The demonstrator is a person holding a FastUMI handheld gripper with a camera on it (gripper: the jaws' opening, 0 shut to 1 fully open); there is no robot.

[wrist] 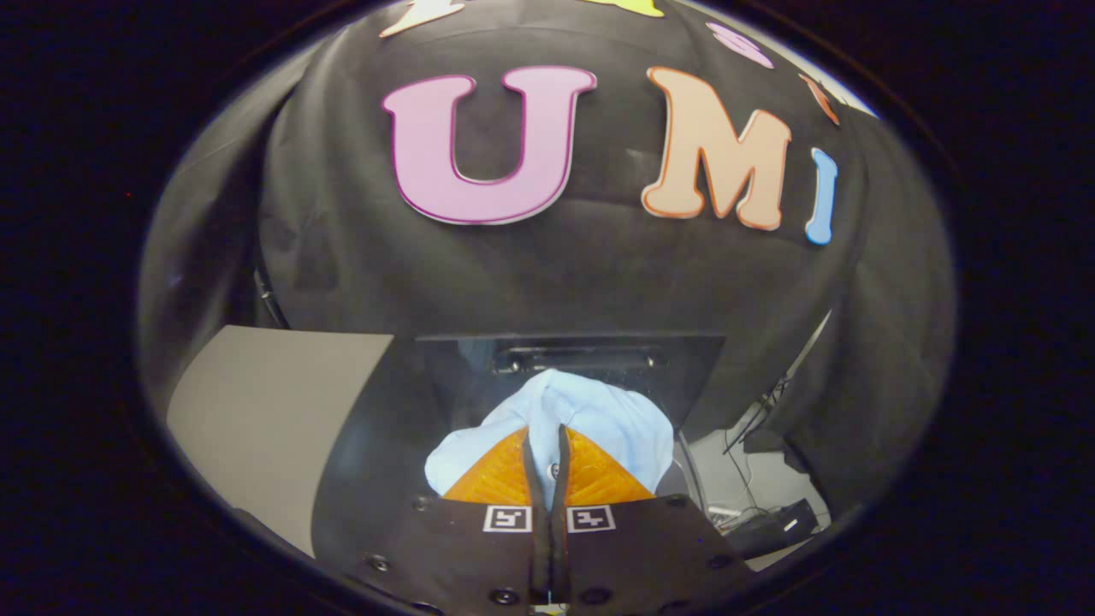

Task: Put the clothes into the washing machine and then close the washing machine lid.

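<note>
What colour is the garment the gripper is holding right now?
Pale blue, plain, no pattern. The garment shows best in the gripper view, pinched between the closed fingers of the gripper.

The camera rides on the gripper (547,445), looking forward along its fingers, close up.

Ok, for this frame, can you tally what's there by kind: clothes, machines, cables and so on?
Clothes: 1, a light blue cloth garment pinched in the shut tool.
Machines: 1, a dark washing machine with its glossy lid raised.
Cables: a loose dark bundle beside it, count unclear.
Total: 2 countable things, plus cables.
</note>
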